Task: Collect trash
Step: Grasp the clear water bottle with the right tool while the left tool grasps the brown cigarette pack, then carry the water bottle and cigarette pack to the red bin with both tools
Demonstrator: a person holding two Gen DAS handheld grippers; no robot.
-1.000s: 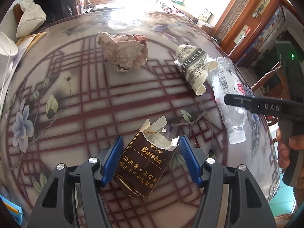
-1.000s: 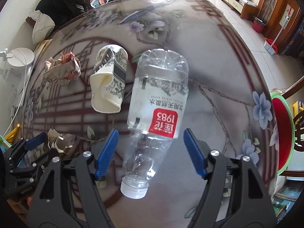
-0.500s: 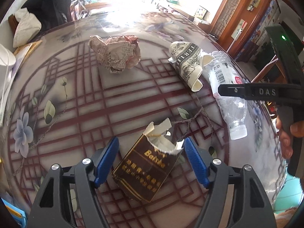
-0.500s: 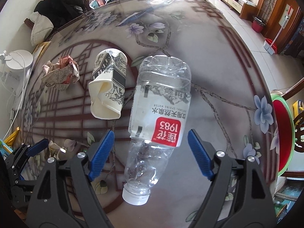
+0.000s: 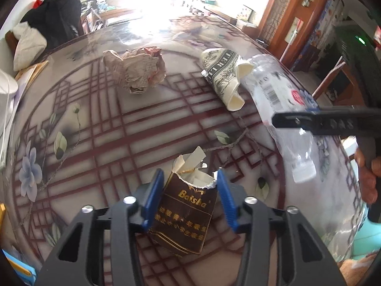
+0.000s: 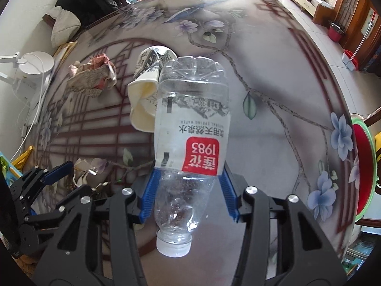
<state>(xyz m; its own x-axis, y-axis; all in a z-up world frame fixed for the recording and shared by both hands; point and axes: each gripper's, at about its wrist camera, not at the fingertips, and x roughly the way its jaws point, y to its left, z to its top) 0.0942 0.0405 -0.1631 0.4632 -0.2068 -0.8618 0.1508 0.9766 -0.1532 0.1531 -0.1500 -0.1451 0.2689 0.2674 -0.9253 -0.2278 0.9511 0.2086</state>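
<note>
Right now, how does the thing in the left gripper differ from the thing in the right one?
The left gripper clamps a brown cigarette pack, opaque, flat and torn open on top. The right gripper clamps a plastic bottle, clear, round and still capped. The pack is paper with gold print; the bottle wears a white and red label. Both look empty.

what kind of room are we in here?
Probably a home living or dining room: a round table with a painted flower top, wooden cabinets along the wall, a tiled floor, and clothes piled on a chair.

A torn brown cigarette pack (image 5: 184, 211) is gripped at 6 o'clock; a clear capped bottle (image 6: 190, 147) is clamped, cap toward 6 o'clock.
</note>
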